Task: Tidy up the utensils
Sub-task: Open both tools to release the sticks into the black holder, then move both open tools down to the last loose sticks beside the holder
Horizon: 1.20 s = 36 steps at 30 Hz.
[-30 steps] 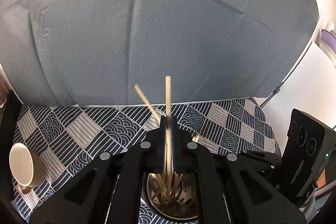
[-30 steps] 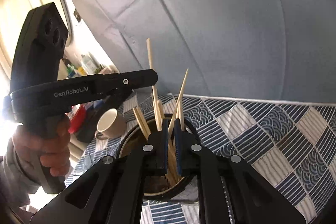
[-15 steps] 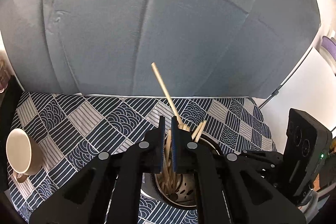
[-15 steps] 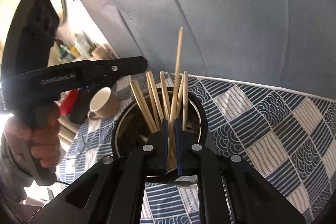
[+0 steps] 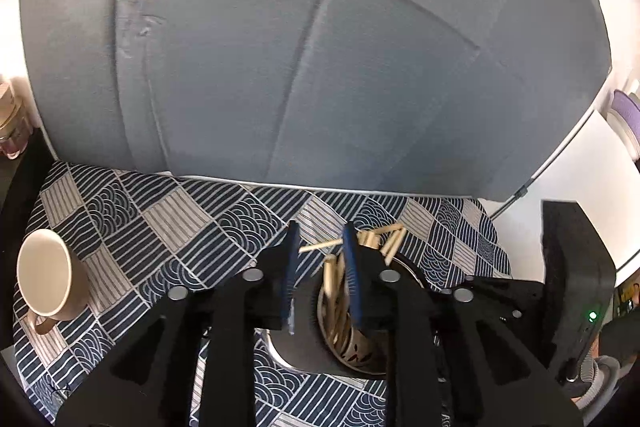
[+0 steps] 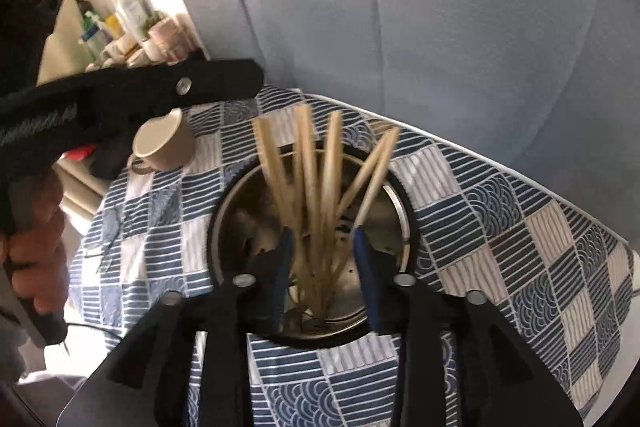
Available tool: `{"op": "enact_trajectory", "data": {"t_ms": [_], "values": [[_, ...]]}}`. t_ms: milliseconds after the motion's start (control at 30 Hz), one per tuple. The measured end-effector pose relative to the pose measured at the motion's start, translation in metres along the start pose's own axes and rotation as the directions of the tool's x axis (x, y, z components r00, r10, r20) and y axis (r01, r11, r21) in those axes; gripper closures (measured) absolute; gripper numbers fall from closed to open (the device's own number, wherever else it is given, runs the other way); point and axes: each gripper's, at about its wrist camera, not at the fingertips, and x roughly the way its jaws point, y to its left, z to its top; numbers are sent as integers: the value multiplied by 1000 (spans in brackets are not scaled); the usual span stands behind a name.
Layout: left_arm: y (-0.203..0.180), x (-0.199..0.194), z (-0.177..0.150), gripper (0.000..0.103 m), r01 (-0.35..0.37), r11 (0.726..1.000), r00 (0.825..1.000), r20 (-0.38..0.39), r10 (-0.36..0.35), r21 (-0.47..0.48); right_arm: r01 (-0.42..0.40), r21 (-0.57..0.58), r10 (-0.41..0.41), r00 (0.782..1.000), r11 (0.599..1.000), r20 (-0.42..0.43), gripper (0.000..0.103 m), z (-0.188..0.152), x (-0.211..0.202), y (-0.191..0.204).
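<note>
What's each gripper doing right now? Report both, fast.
Left gripper: jaws opening, gripping nothing; chopsticks loose in the holder.
Right gripper: jaws opening over the holder, chopsticks between them, not clamped.

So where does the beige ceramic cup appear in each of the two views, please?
Left wrist view: the beige ceramic cup is at the far left edge, on the blue patterned tablecloth.
Right wrist view: it is upper left of centre, below the other black tool.
Shared landmark: the round metal holder of wooden chopsticks.

Both wrist views close above utensil holder point(image 6: 312, 247)
</note>
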Motion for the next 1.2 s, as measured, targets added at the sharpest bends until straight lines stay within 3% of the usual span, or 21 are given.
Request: {"op": "enact_trajectory", "data": {"t_ms": [67,233,300,367,533,633,867,1067,1200], "values": [[9,-4,1,71,-8,1000,1000,10,9,-21,14,-2,-14,999,1000,46,53,-4,-12,0],[31,-5,-1,65,-27,996,1000,-1,27,-86,19,35,-23,993,999,115,46,-10,-44,-10],[37,-4,-5,56,-32,994,999,-10,31,-106,29,55,-36,990,998,136,40,-13,-57,-20],[41,-4,-9,41,-47,992,999,-14,46,-115,34,68,-44,987,997,153,30,-15,-67,-28],[49,-3,-21,24,-96,989,995,-32,93,-116,63,146,-88,982,987,167,19,-22,-76,-63],[59,-1,-27,13,-115,985,993,-50,109,-130,75,191,-102,985,979,137,19,-30,-70,-86],[96,14,-48,8,-183,969,975,-157,158,-167,118,228,-114,993,967,-28,19,-54,-20,-125],[111,35,-79,7,-263,963,929,-284,236,-59,118,235,-81,983,965,-162,19,-75,32,-141],[114,52,-103,6,-264,964,895,-371,246,1,125,181,-82,971,976,-226,19,-77,61,-138]]}}
